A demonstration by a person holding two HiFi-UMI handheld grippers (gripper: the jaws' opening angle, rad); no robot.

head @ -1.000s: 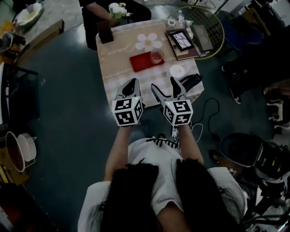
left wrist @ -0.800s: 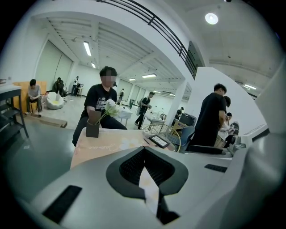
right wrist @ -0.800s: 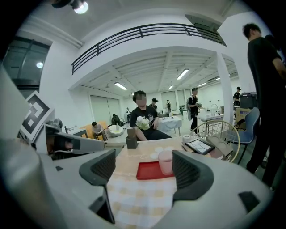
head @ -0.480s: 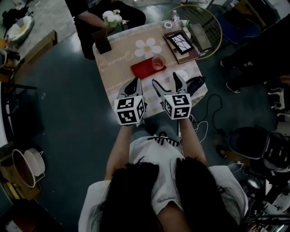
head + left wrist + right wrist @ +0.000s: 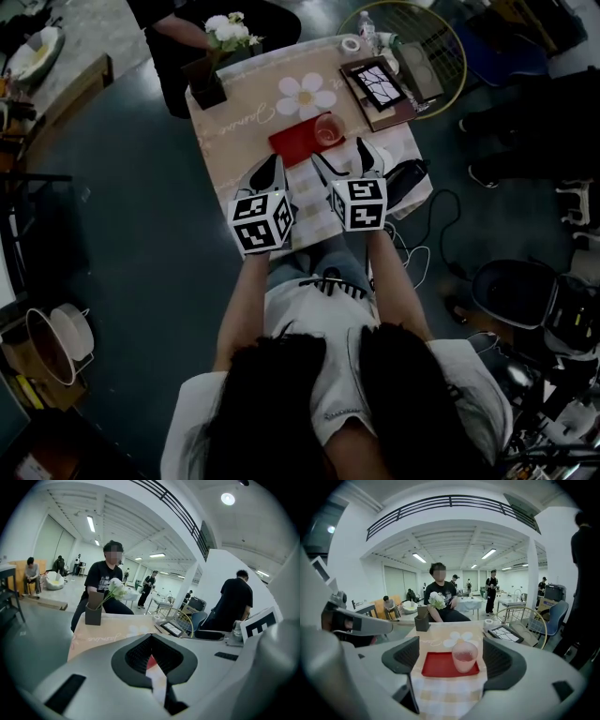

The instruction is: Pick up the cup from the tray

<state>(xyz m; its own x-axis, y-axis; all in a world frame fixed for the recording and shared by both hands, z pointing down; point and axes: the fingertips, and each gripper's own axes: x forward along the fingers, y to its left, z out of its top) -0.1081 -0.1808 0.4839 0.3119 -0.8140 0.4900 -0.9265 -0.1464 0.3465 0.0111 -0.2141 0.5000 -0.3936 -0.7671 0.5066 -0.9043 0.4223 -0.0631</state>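
Note:
A translucent pink cup (image 5: 328, 129) (image 5: 464, 656) stands upright on the right end of a red tray (image 5: 298, 141) (image 5: 438, 665) in the middle of the checked tablecloth. My right gripper (image 5: 342, 157) (image 5: 450, 657) hovers just short of the tray with its jaws open wide. The cup is ahead of them, slightly right of centre, and nothing is between the pads. My left gripper (image 5: 270, 176) (image 5: 152, 663) is beside it on the left, over the table's near part, shut and empty. A sliver of red tray shows past its pads.
A dark vase of white flowers (image 5: 211, 80) (image 5: 423, 619) stands at the table's far left. A framed picture (image 5: 377, 84), a tape roll (image 5: 352, 44) and a round wire basket (image 5: 412, 47) are at the far right. A person (image 5: 440, 597) sits behind the table. Cables (image 5: 441, 225) lie on the floor.
Both grippers have moved forward over the table toward the tray. The right gripper's tips now reach close to the cup.

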